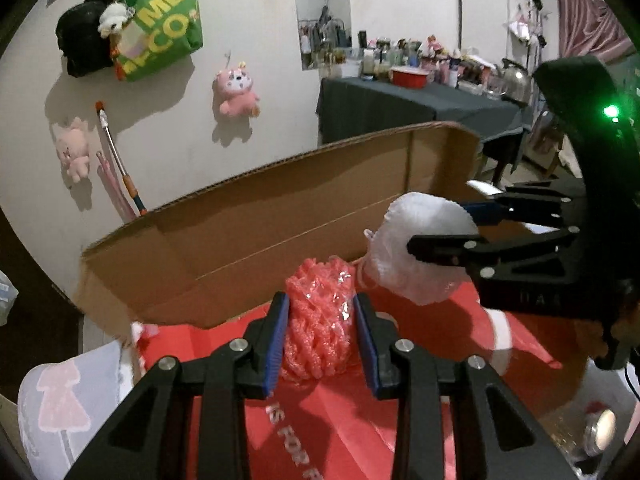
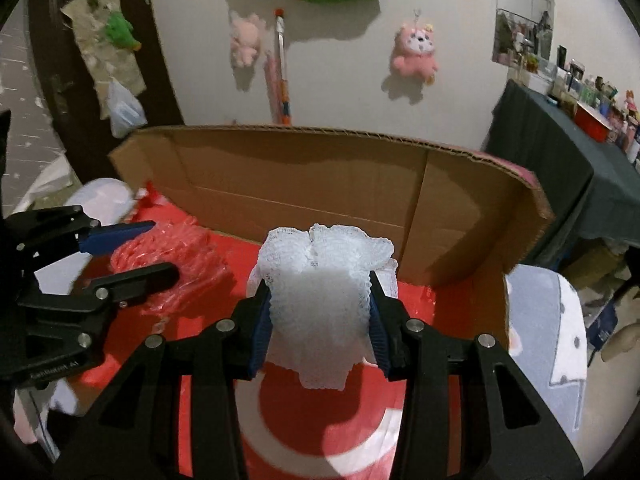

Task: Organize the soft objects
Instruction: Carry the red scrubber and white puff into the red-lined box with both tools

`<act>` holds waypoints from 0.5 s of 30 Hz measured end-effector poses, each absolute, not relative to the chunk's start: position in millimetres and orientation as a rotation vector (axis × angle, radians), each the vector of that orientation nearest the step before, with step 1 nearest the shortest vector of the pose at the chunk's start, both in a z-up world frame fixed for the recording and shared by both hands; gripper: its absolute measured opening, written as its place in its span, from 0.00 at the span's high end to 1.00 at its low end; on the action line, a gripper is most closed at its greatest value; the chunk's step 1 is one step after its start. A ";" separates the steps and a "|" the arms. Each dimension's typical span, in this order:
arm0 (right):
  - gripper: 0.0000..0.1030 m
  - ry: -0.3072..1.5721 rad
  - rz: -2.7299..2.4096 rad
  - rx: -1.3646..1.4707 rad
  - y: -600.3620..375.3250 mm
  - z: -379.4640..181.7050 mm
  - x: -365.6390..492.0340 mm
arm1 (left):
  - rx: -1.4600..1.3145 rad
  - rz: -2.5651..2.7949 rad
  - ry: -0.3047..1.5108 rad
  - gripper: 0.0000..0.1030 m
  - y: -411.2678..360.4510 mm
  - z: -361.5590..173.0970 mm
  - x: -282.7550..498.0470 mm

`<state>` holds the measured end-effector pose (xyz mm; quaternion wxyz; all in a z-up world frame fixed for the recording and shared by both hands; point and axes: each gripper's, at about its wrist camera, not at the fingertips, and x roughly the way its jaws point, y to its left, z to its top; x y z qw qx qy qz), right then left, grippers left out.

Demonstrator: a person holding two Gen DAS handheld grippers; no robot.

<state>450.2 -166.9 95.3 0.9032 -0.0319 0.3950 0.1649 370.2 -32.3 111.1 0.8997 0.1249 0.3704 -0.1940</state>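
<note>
Pink foam netting [image 1: 318, 322] sits pinched between the blue pads of the left gripper [image 1: 320, 344], jaws narrowed onto it, held just above the red sheet [image 1: 360, 420]. Over on the other side, the right gripper [image 2: 320, 320] has its jaws closed on a white foam net [image 2: 320, 304], which bulges up and spills out below the pads. From the left wrist view that white bundle [image 1: 420, 248] hangs beside the pink one, close but apart, it seems, though the angle makes that hard to judge. Both hover in front of the cardboard wall [image 2: 300, 184] standing upright on the red sheet. Beyond it, a pink plush toy [image 2: 414, 50] hangs on the pale wall, and a green bag [image 1: 160, 28] hangs higher up.
</note>
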 end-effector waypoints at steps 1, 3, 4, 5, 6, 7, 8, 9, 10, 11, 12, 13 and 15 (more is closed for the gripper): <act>0.61 0.824 0.338 -0.056 -166.8 93.0 454.1 | 0.260 -0.400 0.775 0.66 -33.4 107.0 376.1; 0.61 0.851 0.339 -0.019 -169.8 86.7 465.0 | 0.263 -0.387 0.795 0.66 -34.3 96.2 386.0; 0.61 0.868 0.344 -0.008 -168.8 84.2 469.0 | 0.256 -0.381 0.810 0.65 -32.9 90.9 391.8; 0.61 0.887 0.345 0.005 -169.2 80.1 471.1 | 0.240 -0.376 0.826 0.65 -31.4 85.5 396.4; 0.60 0.903 0.337 0.016 -170.3 75.0 474.5 | 0.221 -0.374 0.851 0.65 -29.5 78.3 401.7; 0.60 0.921 0.334 0.020 -169.4 69.9 477.2 | 0.214 -0.371 0.872 0.65 -28.0 72.1 404.6; 0.59 0.933 0.334 0.019 -168.7 66.0 477.9 | 0.213 -0.362 0.891 0.64 -26.7 65.4 406.1; 0.57 0.929 0.332 0.012 -168.6 64.3 476.5 | 0.217 -0.349 0.899 0.63 -25.3 59.7 407.2; 0.56 0.922 0.331 0.007 -168.1 64.6 475.0 | 0.219 -0.344 0.901 0.62 -24.2 56.8 406.6; 0.56 0.922 0.333 0.004 -168.0 64.6 473.9 | 0.215 -0.345 0.900 0.61 -23.1 55.9 405.7; 0.52 0.929 0.338 0.002 -167.6 64.0 473.5 | 0.209 -0.349 0.899 0.61 -22.1 56.3 404.5; 0.50 0.937 0.336 0.002 -167.5 63.1 473.2 | 0.205 -0.348 0.897 0.60 -21.7 57.2 403.5; 0.47 0.943 0.331 0.002 -166.6 62.0 472.7 | 0.198 -0.344 0.899 0.60 -20.5 58.7 401.2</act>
